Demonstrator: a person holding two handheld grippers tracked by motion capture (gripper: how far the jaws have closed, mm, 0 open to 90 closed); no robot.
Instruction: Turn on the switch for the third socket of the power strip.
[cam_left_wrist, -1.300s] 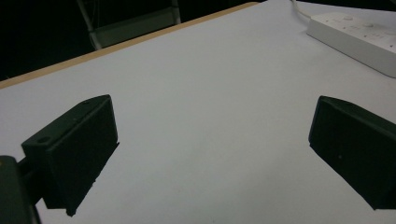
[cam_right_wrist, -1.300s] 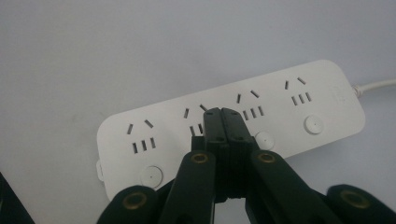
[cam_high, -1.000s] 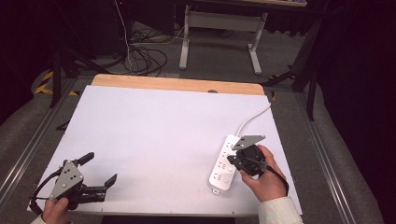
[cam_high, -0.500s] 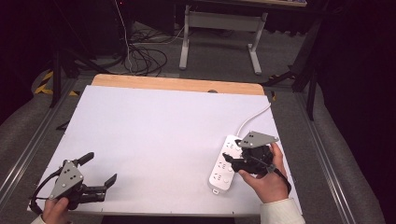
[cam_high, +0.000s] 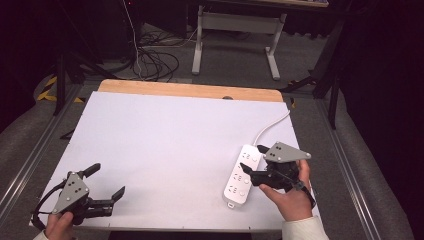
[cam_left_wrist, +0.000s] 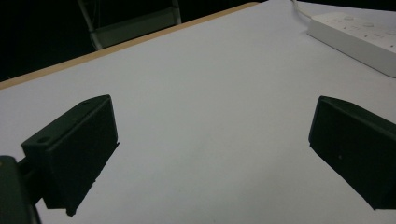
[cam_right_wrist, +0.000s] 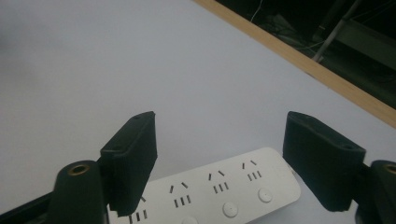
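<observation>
A white power strip lies on the white table top at the right, its white cord running to the far right edge. My right gripper is held by a hand just over the strip's right side, pointing left across it, with its jaws wide apart. In the right gripper view the power strip sits below and between the open right gripper. My left gripper rests open near the front left corner. In the left gripper view, the left gripper holds nothing, and the power strip lies far off.
The table's far edge is a bare wooden strip. Beyond it on the dark floor are loose cables and a white desk frame. Metal rails run along both sides of the table.
My right gripper has shifted slightly right and back over the power strip, turning to face left across it. The left gripper has not moved.
</observation>
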